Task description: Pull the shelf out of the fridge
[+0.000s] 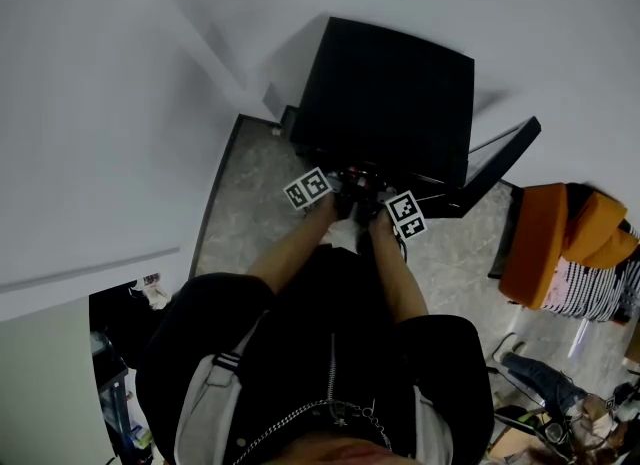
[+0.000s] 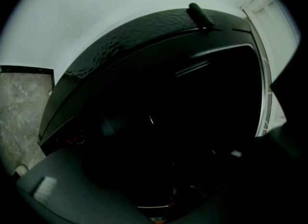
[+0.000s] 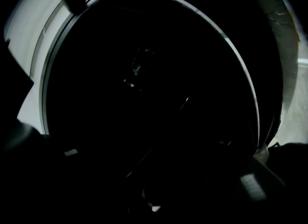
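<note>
A small black fridge (image 1: 385, 93) stands on the floor against the white wall, its door (image 1: 500, 163) swung open to the right. Both of my grippers reach side by side into its front opening, the left gripper (image 1: 345, 195) beside the right gripper (image 1: 374, 199). In the left gripper view the fridge top (image 2: 144, 30) arches over a dark inside; the left gripper (image 2: 159, 175) has its jaws wide apart, and I see nothing between them. The right gripper (image 3: 159, 170) also stands wide. A thin glinting edge (image 3: 159, 134), possibly the shelf, crosses the dark between its jaws. The shelf itself is lost in shadow.
Speckled stone floor (image 1: 250, 193) runs left of the fridge to a dark skirting. An orange cushioned seat (image 1: 545, 243) with striped cloth (image 1: 600, 288) stands right of the door. Another person's legs (image 1: 545, 378) show at lower right. A dark recess (image 1: 120, 323) opens at lower left.
</note>
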`<state>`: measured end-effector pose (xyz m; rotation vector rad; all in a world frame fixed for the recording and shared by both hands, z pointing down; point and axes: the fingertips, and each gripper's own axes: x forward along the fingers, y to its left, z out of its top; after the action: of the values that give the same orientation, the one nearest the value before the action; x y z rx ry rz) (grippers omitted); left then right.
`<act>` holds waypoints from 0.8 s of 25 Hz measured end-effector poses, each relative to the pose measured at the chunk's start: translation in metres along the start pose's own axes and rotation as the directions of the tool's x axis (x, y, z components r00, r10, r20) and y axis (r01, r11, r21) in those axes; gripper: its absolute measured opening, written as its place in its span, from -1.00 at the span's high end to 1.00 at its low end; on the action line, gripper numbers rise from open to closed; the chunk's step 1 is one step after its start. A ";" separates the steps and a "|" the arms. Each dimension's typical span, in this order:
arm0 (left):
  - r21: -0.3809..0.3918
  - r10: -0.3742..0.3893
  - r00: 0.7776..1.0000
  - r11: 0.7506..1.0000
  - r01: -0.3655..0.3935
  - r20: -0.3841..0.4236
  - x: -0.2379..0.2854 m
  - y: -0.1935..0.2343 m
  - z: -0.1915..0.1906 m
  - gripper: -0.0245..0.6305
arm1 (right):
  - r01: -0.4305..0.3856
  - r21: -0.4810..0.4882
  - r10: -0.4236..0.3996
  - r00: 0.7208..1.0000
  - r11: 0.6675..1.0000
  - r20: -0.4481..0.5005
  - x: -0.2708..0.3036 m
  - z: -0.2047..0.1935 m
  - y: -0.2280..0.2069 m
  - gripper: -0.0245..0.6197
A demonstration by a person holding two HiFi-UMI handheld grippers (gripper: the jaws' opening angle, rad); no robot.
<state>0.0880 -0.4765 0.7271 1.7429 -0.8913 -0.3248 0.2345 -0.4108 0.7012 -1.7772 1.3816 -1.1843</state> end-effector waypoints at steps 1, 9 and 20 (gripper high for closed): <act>-0.012 -0.007 1.000 1.000 0.008 0.004 0.001 -0.001 0.001 0.06 | -0.002 0.041 0.002 1.000 0.999 0.016 0.001 0.003 -0.002 0.28; -0.064 -0.058 0.998 0.996 0.059 0.024 0.011 -0.007 0.009 0.42 | -0.021 0.163 0.010 0.997 0.986 0.071 0.013 0.008 -0.003 0.28; -0.160 -0.095 0.994 0.982 0.103 0.054 0.022 -0.008 0.018 0.56 | -0.109 0.266 0.083 0.991 0.958 0.108 0.031 0.016 0.000 0.25</act>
<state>0.0950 -0.5041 0.7181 1.6371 -0.7902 -0.4920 0.2513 -0.4416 0.7035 -1.5368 1.1738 -1.1590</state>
